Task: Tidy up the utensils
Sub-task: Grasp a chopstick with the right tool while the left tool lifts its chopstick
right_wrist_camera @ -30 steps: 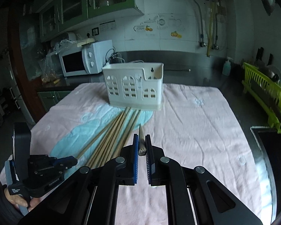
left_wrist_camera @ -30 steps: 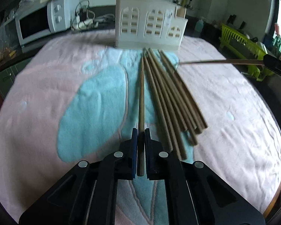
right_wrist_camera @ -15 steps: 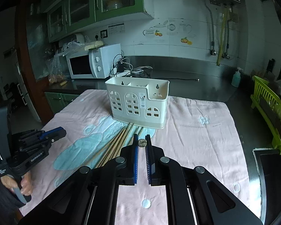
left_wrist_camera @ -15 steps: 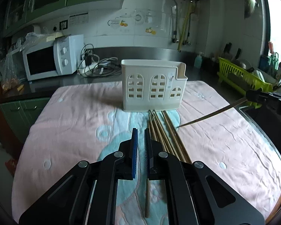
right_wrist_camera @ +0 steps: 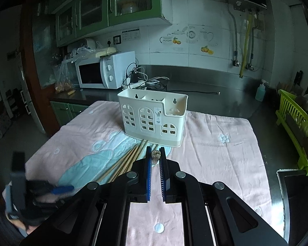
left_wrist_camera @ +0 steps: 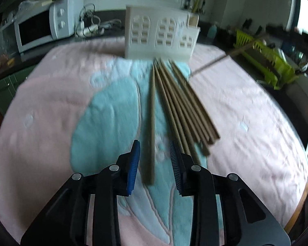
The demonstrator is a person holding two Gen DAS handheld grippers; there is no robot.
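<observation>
1. The left gripper (left_wrist_camera: 155,150) hangs low over the towel (left_wrist_camera: 51,106), jaws apart, straddling the near end of a single chopstick (left_wrist_camera: 152,121) that lies flat.
2. The right gripper (right_wrist_camera: 154,160) is clamped on the butt of a held chopstick (right_wrist_camera: 155,155), seen end-on.
3. The chopstick bundle (left_wrist_camera: 182,106) fans out just beside the single one.
4. The cream utensil holder (right_wrist_camera: 153,116) stands upright beyond the tips.

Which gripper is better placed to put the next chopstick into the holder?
Right. The right gripper is shut on a chopstick and faces the white holder. The left gripper is open, straddling a lone chopstick lying on the towel.
</observation>
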